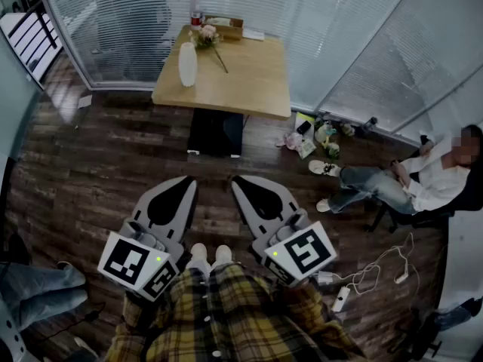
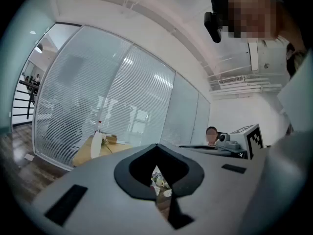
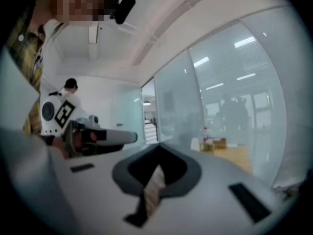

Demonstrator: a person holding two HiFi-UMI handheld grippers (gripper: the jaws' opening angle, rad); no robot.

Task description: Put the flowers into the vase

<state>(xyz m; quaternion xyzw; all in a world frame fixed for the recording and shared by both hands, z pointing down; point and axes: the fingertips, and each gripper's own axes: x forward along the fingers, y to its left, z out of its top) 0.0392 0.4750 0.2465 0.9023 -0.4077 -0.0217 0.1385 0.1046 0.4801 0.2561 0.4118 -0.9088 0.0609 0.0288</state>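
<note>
Okay, left tongs and right tongs are both closed and empty, flowers lie on the bench by the vase, well ahead, so I'd close in first, open early and grip the stems low.

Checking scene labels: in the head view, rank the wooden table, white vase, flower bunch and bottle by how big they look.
Largest to smallest:
1. wooden table
2. white vase and flower bunch: too close to rank, counting the long stem
3. bottle, smallest
All stand about equally far from the camera.
</note>
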